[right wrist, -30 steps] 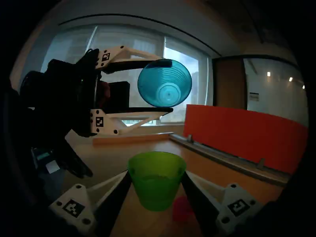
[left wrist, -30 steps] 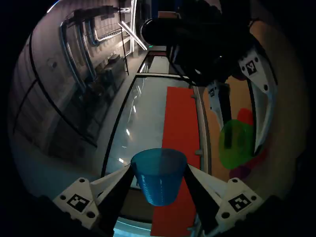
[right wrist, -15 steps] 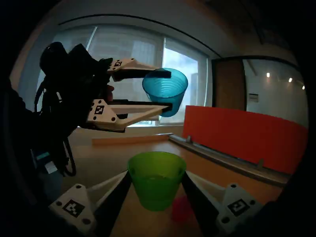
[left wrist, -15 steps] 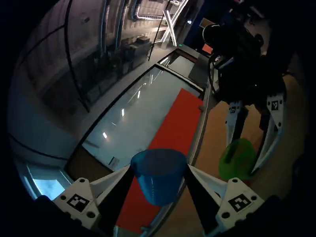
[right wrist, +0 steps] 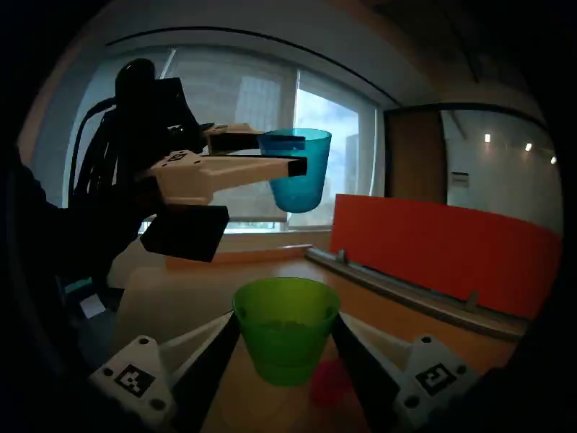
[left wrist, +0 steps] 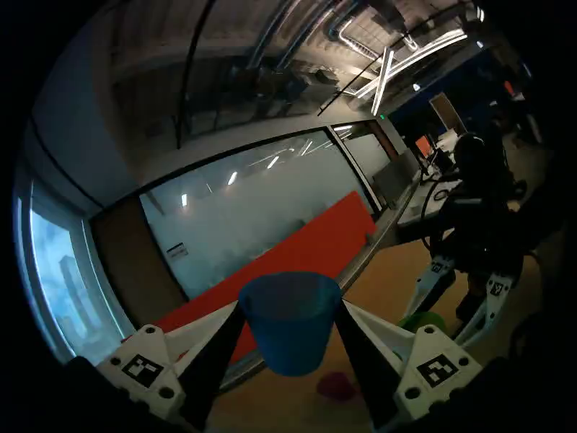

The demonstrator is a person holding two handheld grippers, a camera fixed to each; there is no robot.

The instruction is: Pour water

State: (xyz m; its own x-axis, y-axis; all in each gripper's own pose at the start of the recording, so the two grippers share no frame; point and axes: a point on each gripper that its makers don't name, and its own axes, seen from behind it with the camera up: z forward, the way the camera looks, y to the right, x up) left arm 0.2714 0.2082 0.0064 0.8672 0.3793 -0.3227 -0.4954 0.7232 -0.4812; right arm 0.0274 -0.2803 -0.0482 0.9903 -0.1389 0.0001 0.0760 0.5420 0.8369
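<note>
My left gripper (left wrist: 290, 328) is shut on a blue plastic cup (left wrist: 290, 332), both fingers pressing its sides. In the right gripper view that blue cup (right wrist: 297, 177) hangs nearly upright in the air, above and behind the green cup, held by the left gripper (right wrist: 292, 155) and a dark-sleeved hand. My right gripper (right wrist: 286, 339) is shut on a translucent green cup (right wrist: 286, 330), upright just above the wooden table (right wrist: 187, 303). In the left gripper view the green cup (left wrist: 425, 321) shows low on the right between the right gripper's white fingers (left wrist: 498, 303).
A small pink-red object (right wrist: 330, 379) lies on the table beneath the green cup. An orange-red divider panel (right wrist: 447, 249) with a metal rail runs along the table's far edge. Large windows (right wrist: 238, 130) stand behind. A person in dark clothing (left wrist: 490, 216) holds both grippers.
The left gripper has rotated the blue cup from tipped on its side, mouth toward the right gripper's camera, back to nearly upright. The right gripper and green cup have stayed still.
</note>
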